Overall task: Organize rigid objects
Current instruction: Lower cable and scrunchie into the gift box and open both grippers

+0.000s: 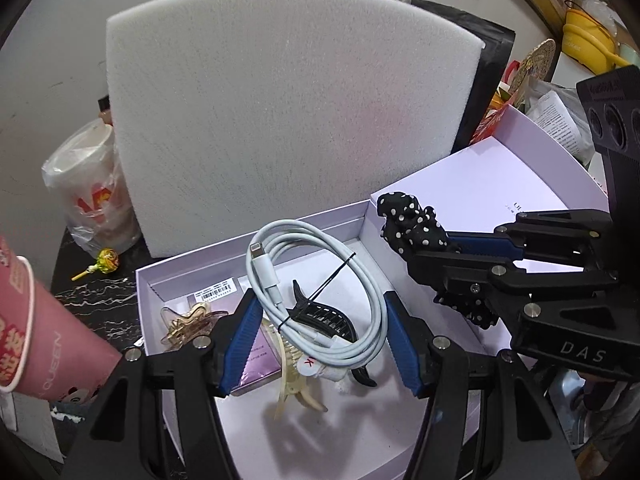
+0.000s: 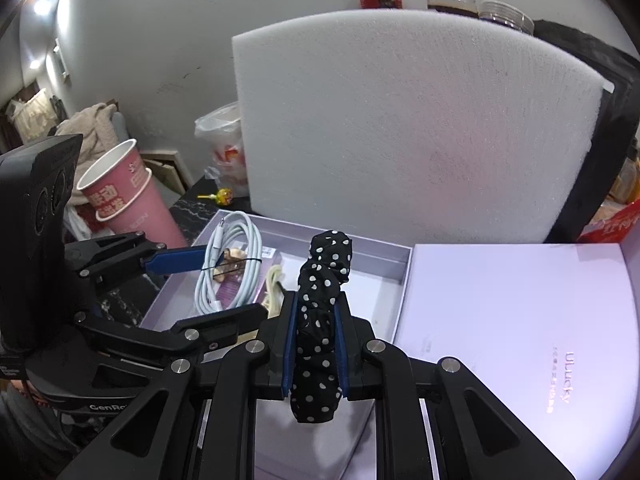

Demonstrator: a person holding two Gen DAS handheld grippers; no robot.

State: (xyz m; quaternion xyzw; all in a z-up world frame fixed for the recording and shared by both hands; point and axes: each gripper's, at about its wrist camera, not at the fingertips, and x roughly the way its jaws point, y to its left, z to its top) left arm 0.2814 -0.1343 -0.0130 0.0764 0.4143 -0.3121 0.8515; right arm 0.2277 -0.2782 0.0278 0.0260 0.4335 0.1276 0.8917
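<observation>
Fingers on the right gripper (image 2: 316,354) are clamped flat on a black polka-dot scrunchie (image 2: 320,320), squashing it thin between the blue pads, and it hangs just over the near edge of the open white box (image 1: 256,240); fingers of the left gripper (image 1: 318,342) are partly spread and pinch the coiled white charging cable (image 1: 316,280), lifted above the box floor.

The scrunchie looks soft and weightless, so I'd guess any grip holds; the cable is light too but springy, and its thin black tie (image 1: 320,292) keeps the loops together, so the bundled side near the tie seems the safest hold.

Under the cable in the box lie a black claw clip (image 1: 324,316), a cream clip (image 1: 294,380) and an amber clip (image 1: 188,320); hard, slick plastic, probably best taken across the spine.

Right of the box lies its lid (image 2: 520,320); behind the box stands a foam sheet (image 1: 288,112); left of the box is a pink paper cup (image 2: 128,196).
</observation>
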